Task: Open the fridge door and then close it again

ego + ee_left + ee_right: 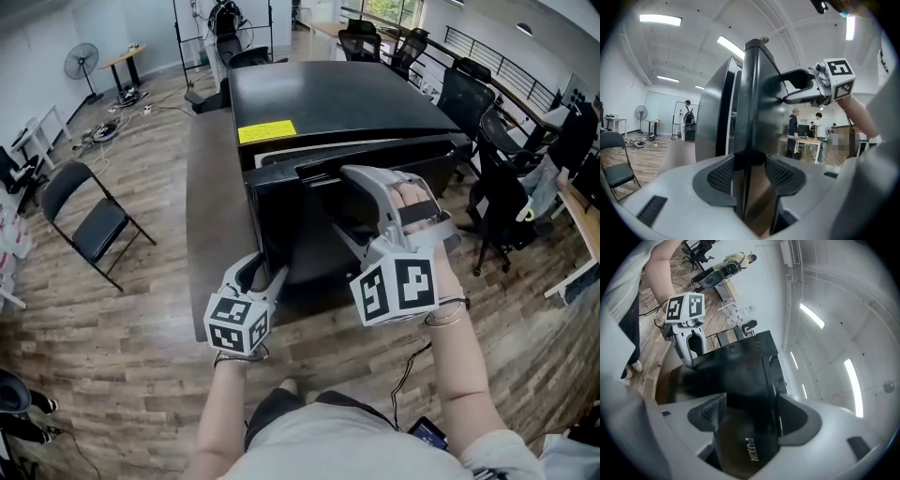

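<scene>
Glossy black fridge door [302, 239], plank floor [141, 375]

In the head view the glossy black fridge door [309, 253] hides whatever lies behind it, and the fingertips of the left hand-held gripper [262, 277] are lost against its dark edge. In the left gripper view that gripper's own grey body covers the door's lower part. The picture's left edge cuts off a black folding chair [614, 164], and the distant standing people [819, 124] are too small to make out.
</scene>
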Available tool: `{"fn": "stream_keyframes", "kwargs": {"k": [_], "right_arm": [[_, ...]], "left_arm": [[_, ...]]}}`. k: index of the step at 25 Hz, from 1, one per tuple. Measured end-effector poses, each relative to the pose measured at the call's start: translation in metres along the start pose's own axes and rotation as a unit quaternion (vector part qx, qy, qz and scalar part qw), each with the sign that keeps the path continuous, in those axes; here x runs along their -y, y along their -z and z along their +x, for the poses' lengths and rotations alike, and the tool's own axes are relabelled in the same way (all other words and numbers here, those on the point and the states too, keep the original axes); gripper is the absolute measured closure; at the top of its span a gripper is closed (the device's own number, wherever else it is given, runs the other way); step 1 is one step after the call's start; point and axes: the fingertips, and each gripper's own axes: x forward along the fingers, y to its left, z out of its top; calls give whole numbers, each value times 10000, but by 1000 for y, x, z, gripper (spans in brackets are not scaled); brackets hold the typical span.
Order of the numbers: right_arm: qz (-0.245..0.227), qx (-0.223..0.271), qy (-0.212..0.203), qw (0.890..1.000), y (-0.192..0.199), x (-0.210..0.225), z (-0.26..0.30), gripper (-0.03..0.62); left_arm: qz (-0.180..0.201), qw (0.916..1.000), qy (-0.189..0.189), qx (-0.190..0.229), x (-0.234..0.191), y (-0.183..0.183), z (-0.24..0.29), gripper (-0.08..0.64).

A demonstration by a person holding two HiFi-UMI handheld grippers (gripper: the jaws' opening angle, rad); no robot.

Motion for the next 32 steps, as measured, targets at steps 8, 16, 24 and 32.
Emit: {"fn": "stream_keyframes", "kwargs": {"k": [8, 16, 24, 32], "right_arm": [[113, 551, 244, 9981, 3, -5, -35, 258], [129, 612, 691, 9956, 10, -11, -71, 267], [195, -52, 682, 9975, 32, -51, -96, 446], [1177, -445, 660, 9898, 37, -105, -130, 594]], "left_arm": [[-136, 9997, -218, 4, 31, 7, -23, 360], [-131, 9996, -248, 3, 66, 13, -45, 377], [14, 10000, 22, 22, 86, 19, -60, 405], [49, 9977, 663, -153, 114, 24, -74, 426]]}}
